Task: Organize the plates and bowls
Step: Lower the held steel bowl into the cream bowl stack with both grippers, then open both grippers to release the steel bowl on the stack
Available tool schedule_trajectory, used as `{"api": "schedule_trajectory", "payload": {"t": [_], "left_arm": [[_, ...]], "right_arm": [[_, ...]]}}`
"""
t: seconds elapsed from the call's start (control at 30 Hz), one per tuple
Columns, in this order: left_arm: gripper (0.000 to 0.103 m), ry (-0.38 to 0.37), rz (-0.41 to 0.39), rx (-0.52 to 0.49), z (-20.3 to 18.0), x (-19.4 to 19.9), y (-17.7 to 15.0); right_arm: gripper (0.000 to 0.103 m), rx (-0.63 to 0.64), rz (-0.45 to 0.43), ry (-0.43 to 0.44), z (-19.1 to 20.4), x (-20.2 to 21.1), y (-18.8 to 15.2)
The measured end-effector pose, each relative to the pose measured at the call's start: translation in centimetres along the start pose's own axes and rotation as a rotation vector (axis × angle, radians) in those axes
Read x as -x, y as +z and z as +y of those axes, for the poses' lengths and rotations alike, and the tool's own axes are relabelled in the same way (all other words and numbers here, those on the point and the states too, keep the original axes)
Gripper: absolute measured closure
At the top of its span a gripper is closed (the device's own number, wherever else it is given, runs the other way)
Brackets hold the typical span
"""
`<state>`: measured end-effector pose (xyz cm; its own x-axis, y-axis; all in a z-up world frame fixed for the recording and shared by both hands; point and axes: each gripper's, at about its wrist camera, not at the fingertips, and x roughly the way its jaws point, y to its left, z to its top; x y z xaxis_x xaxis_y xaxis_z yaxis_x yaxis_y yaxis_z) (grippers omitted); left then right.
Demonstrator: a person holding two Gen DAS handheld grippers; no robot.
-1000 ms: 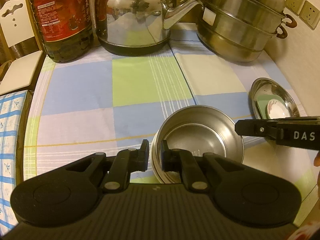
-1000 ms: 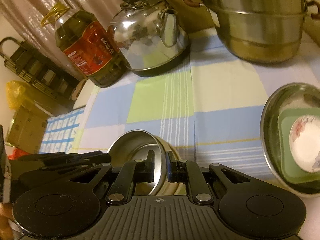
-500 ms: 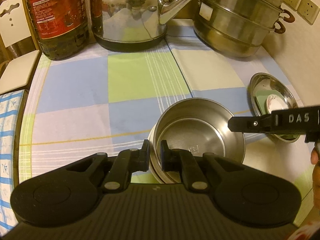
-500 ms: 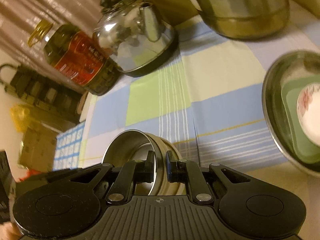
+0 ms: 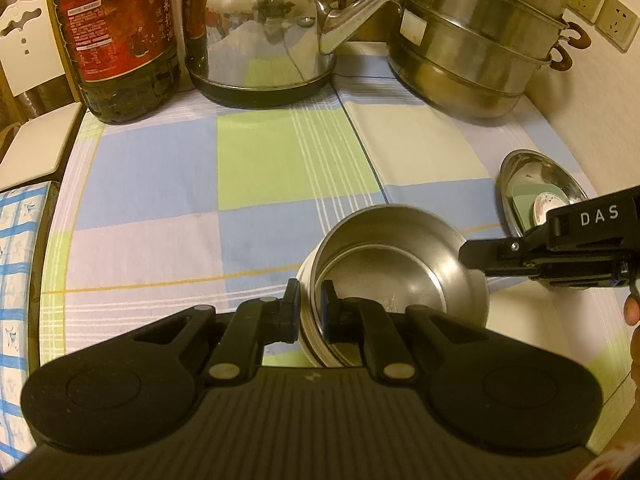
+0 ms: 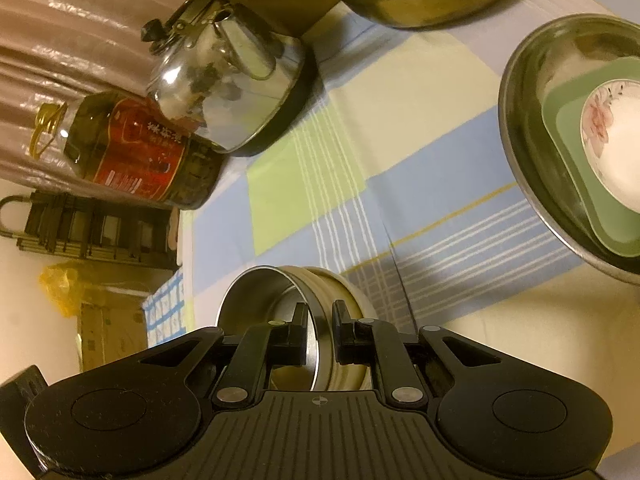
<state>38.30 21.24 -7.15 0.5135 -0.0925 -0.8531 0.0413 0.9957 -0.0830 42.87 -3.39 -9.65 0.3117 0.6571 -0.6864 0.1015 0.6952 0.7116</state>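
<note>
Fingers first: nearest to us, our left gripper is clamped on the near wall of the steel bowl, one pad outside the rim and one inside. From the other side our right gripper is clamped on the same bowl, again with one finger within and one without; in the left wrist view its black fingers reach in from the right edge to the bowl's far right rim. We see a pale, ribbed outer wall around the shiny inner one, and we cannot tell whether that makes two nested bowls or a single double-walled one. The bowl sits tilted in the right wrist view, which is itself rolled hard to one side.

Under the bowl lies the checked tablecloth, in blue, green and cream squares. Beyond the bowl, to the right and near the wall, we find a shallow steel plate resting on the cloth, well apart from the bowl. In it lies a green square dish, and on that a small white dish with a pink flower pattern.

Farther back, along the far edge of the table, stand an oil bottle with a red label, a shiny steel kettle just beside it, and a tiered steel steamer pot on the right. On the wall behind the steamer we see two sockets.
</note>
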Motion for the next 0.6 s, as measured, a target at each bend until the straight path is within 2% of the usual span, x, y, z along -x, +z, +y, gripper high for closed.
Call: {"api": "schedule_trajectory", "payload": {"t": [0.23, 0.5, 0.6], "left_arm": [[0.093, 0.034, -0.018, 0.004, -0.3, 0.7, -0.2], [0.09, 0.058, -0.094, 0.034, -1.0, 4.4, -0.9], [0.087, 0.068, -0.127, 0.042, -1.6, 6.4, -1.9]], "right_arm": [[0.091, 0.105, -0.037, 0.007, 1.2, 0.4, -0.7], [0.089, 0.236, -0.146, 0.015, 2.4, 4.1, -2.7], [0.079, 0.297, -0.188, 0.014, 2.7, 6.2, -4.1]]}}
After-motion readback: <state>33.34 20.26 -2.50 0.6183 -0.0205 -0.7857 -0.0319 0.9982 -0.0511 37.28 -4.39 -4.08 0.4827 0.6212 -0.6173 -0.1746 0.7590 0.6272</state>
